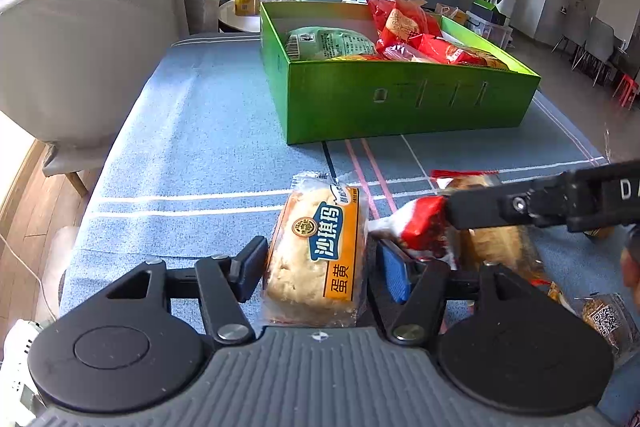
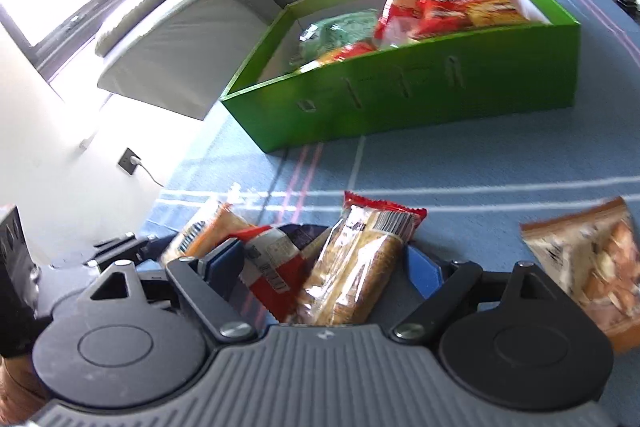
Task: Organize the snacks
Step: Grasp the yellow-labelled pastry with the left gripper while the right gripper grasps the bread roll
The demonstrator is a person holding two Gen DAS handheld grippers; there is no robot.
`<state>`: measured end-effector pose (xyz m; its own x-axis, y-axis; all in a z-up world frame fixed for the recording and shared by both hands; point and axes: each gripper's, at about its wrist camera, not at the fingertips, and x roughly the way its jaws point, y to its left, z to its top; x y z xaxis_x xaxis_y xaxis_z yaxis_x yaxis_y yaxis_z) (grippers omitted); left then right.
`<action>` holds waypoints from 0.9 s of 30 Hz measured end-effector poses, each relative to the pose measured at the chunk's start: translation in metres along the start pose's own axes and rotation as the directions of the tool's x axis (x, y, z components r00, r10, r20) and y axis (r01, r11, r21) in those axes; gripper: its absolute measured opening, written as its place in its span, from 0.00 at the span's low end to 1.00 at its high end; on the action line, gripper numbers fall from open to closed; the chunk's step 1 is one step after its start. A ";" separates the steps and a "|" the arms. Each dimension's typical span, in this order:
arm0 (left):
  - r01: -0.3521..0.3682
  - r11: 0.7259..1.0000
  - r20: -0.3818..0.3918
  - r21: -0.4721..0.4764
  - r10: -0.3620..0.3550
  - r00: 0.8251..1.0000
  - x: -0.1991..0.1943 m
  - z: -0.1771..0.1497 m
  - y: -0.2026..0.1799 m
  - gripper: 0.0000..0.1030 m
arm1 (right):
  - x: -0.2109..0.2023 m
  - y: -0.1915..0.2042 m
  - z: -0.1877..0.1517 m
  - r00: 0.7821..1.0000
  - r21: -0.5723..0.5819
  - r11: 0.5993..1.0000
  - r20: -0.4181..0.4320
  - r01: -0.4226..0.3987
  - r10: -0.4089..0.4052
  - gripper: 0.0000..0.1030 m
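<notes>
Left wrist view: the left gripper (image 1: 320, 267) straddles an orange-labelled pastry packet (image 1: 318, 251) on the blue table (image 1: 180, 147); fingers (image 1: 250, 267) apart, pad contact unclear. Only the right wrist view shows the right gripper (image 2: 324, 263) open around a clear-wrapped cake (image 2: 352, 279), and an orange bag (image 2: 592, 267), blurred and cut off. The green box (image 1: 400, 103) stands far.

green box (image 1: 400, 103) — blue striped cloth (image 1: 192, 131) — orange-banded snack pack (image 1: 320, 251), red wrappers (image 1: 424, 227).
</notes>
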<state>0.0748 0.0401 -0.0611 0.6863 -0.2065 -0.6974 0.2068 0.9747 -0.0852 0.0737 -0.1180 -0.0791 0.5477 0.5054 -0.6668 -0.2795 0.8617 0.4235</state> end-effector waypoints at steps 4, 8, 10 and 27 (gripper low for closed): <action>-0.002 1.000 0.007 -0.008 0.002 1.000 -0.001 -0.001 0.001 0.56 | -0.005 0.005 0.002 0.999 -0.011 1.000 0.036 -0.012 0.013 0.77; -0.006 1.000 0.018 -0.022 0.006 1.000 -0.001 -0.002 0.003 0.56 | -0.016 -0.004 -0.002 0.996 0.033 0.997 0.053 0.073 -0.075 0.77; -0.015 1.000 0.022 -0.023 0.015 1.000 0.000 -0.001 0.002 0.57 | -0.018 -0.006 -0.005 0.992 0.040 0.993 0.055 0.108 -0.110 0.77; -0.093 0.995 0.028 -0.049 0.094 0.995 0.001 0.000 0.007 0.45 | 0.001 0.010 -0.021 0.927 -0.193 0.907 0.089 0.374 -0.363 0.77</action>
<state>0.0763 0.0464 -0.0625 0.7222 -0.1162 -0.6818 0.1081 0.9926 -0.0548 0.0548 -0.1078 -0.0878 0.6799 0.1514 -0.7175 -0.2011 0.9794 0.0161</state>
